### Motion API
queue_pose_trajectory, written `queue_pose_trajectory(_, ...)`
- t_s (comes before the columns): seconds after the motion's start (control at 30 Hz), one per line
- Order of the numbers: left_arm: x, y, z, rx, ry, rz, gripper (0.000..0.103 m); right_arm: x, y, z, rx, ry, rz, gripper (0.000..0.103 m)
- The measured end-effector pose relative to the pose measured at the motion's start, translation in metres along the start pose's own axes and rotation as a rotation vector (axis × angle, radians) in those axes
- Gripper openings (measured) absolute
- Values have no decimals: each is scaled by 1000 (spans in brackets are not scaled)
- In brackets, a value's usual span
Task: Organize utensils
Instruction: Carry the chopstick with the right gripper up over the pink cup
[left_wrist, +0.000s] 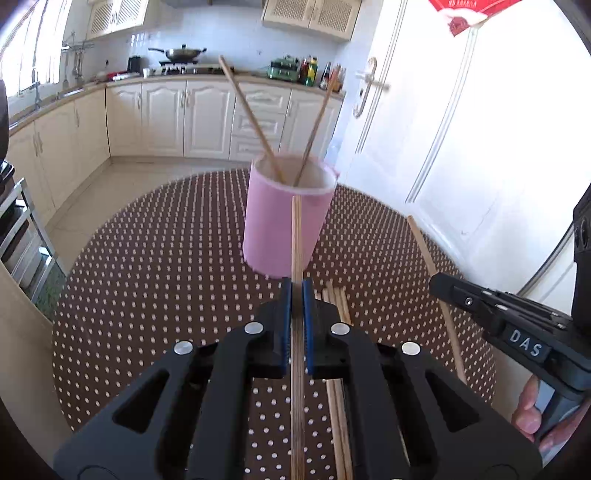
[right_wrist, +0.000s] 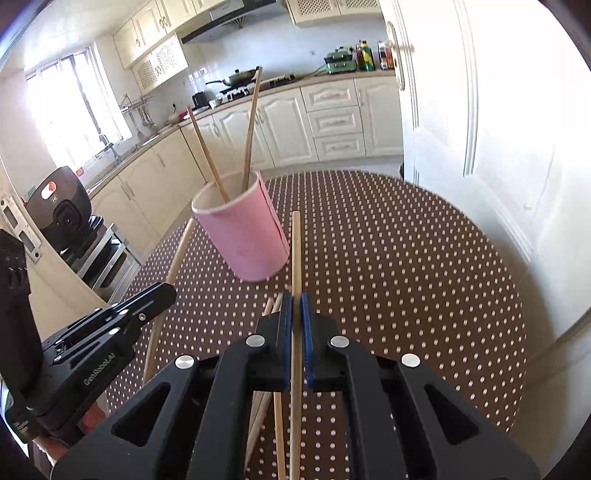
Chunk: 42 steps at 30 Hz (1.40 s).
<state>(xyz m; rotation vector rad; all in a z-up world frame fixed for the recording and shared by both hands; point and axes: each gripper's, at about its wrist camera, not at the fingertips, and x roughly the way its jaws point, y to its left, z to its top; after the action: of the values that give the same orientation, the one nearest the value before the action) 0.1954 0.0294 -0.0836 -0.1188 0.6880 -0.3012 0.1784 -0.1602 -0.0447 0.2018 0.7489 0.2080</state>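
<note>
A pink cup (left_wrist: 284, 221) stands on the brown dotted table (left_wrist: 166, 258) with two wooden chopsticks (left_wrist: 251, 118) leaning in it. My left gripper (left_wrist: 296, 291) is shut on one chopstick (left_wrist: 296, 236) whose tip points at the cup's near side. In the right wrist view the cup (right_wrist: 243, 236) lies ahead and to the left, and my right gripper (right_wrist: 296, 299) is shut on another chopstick (right_wrist: 295, 251) that ends beside the cup. Each gripper shows in the other's view: the right (left_wrist: 443, 286) and the left (right_wrist: 164, 291). Several loose chopsticks (left_wrist: 338, 306) lie on the table beneath the grippers.
A white door (left_wrist: 461, 147) stands close to the table's right edge. Cream kitchen cabinets (left_wrist: 166, 118) and a counter with a wok line the far wall. A metal rack (right_wrist: 99, 254) with a black camera device (right_wrist: 62, 206) stands to the left of the table.
</note>
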Motion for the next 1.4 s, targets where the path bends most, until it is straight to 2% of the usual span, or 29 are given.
queue_pose_trajectory(0.37,-21,2,23,-48,-151,3,6,-8,4,24,-4,-103,21,4)
queue_pose_trajectory(0.5,-27,0,31,-39,-198,27,6,-12,4,35,11,-147,32,4)
queue_pose_trajectory(0.73,-39,-1,50,-44,-270,42,6,-25,16,54,1,-265,45,4)
queue_pose_trajectory(1.27,-61,8,87,-108,-438,-3,6,-34,26,88,1,-434,137,4)
queue_pose_trajectory(1.4,-60,10,94,-131,-484,12,6,-35,25,97,3,-480,154,4)
